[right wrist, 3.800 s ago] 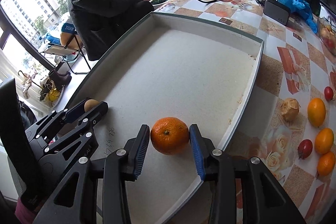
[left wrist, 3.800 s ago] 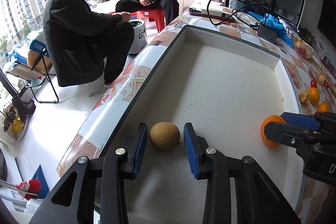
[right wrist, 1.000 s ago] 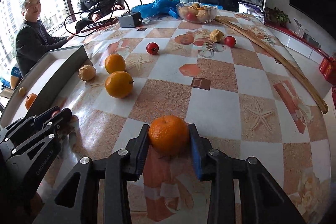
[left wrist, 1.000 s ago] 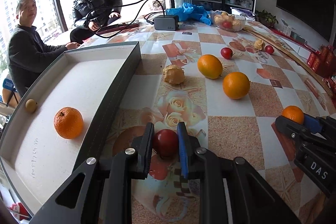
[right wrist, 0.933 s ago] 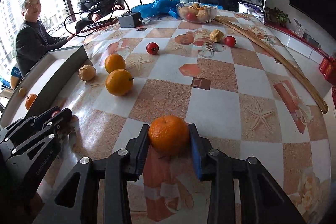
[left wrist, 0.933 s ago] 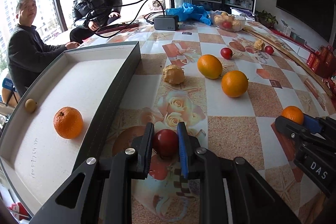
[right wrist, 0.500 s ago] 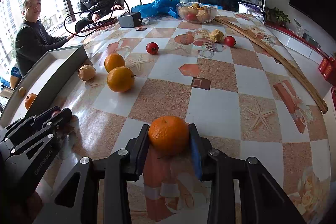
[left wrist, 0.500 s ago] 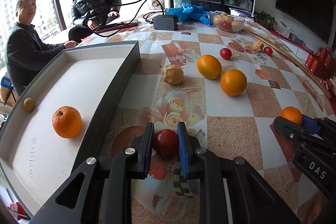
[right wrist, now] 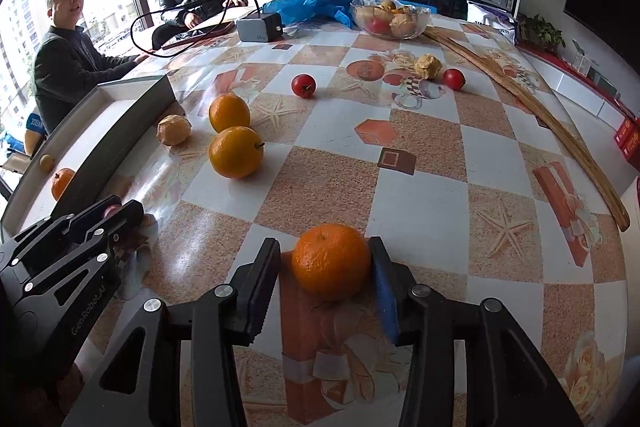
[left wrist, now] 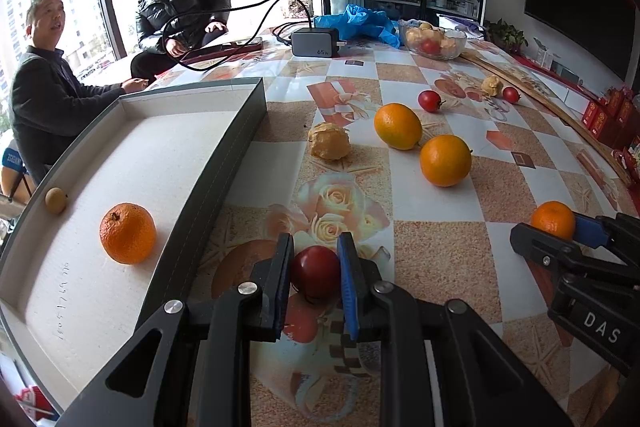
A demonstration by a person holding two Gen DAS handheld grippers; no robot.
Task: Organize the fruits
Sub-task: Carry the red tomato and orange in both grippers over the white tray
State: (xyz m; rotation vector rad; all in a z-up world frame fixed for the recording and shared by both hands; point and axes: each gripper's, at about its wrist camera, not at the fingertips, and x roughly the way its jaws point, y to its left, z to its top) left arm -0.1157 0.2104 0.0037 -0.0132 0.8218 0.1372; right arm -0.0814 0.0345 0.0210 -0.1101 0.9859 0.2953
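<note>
My left gripper [left wrist: 314,267] is shut on a small red fruit [left wrist: 315,269] that sits on the patterned tablecloth, just right of the grey tray [left wrist: 240,147]. In the tray lie a mandarin [left wrist: 127,233] and a small brown fruit [left wrist: 55,200]. My right gripper [right wrist: 324,263] has its jaws opening around another mandarin [right wrist: 331,261] resting on the table. The left pad stands clear of the mandarin while the right pad is still against it. The left wrist view shows this gripper at the right edge.
Two oranges [left wrist: 398,126] [left wrist: 445,160], a husked fruit [left wrist: 329,146] and two red fruits [left wrist: 429,100] [left wrist: 511,95] lie loose on the table. At the back stand a glass fruit bowl [left wrist: 435,43] and a charger [left wrist: 315,43]. A long wooden stick [right wrist: 520,99] lies at the right. Two people sit at the left.
The right jaws, tight on the mandarin half a second ago, have parted, leaving a gap at the left pad. The left gripper keeps its hold on the red fruit and has not moved.
</note>
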